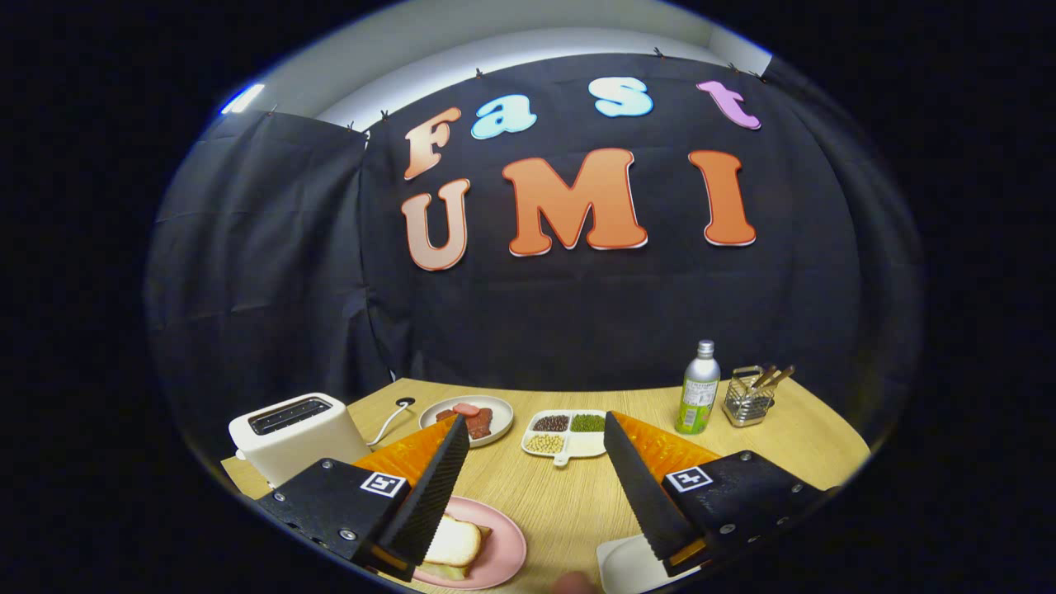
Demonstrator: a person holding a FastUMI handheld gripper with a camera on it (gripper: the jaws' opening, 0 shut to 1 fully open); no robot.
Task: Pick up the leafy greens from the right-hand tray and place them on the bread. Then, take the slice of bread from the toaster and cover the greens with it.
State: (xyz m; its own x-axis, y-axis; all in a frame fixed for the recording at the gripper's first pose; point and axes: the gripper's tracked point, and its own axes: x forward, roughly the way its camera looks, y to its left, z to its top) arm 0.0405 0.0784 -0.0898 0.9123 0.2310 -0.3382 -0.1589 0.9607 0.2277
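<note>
Below, bread [456, 540] beside open tool [536, 429], greens perhaps hidden

The table [569, 503] shows a pale wood grain with a matt finish. The toaster [295, 436] has a smooth, slightly glossy shell that looks like plastic. The pink plate [503, 554] looks smooth and faintly shiny, and the bread [454, 542] on it is soft and porous. The bottle [700, 388] has a metallic sheen (its cap especially). The caddy [747, 403] is shiny wire metal. The gripper [532, 474], jaws spread apart, shows ridged, matt fingers [433, 487].
</note>
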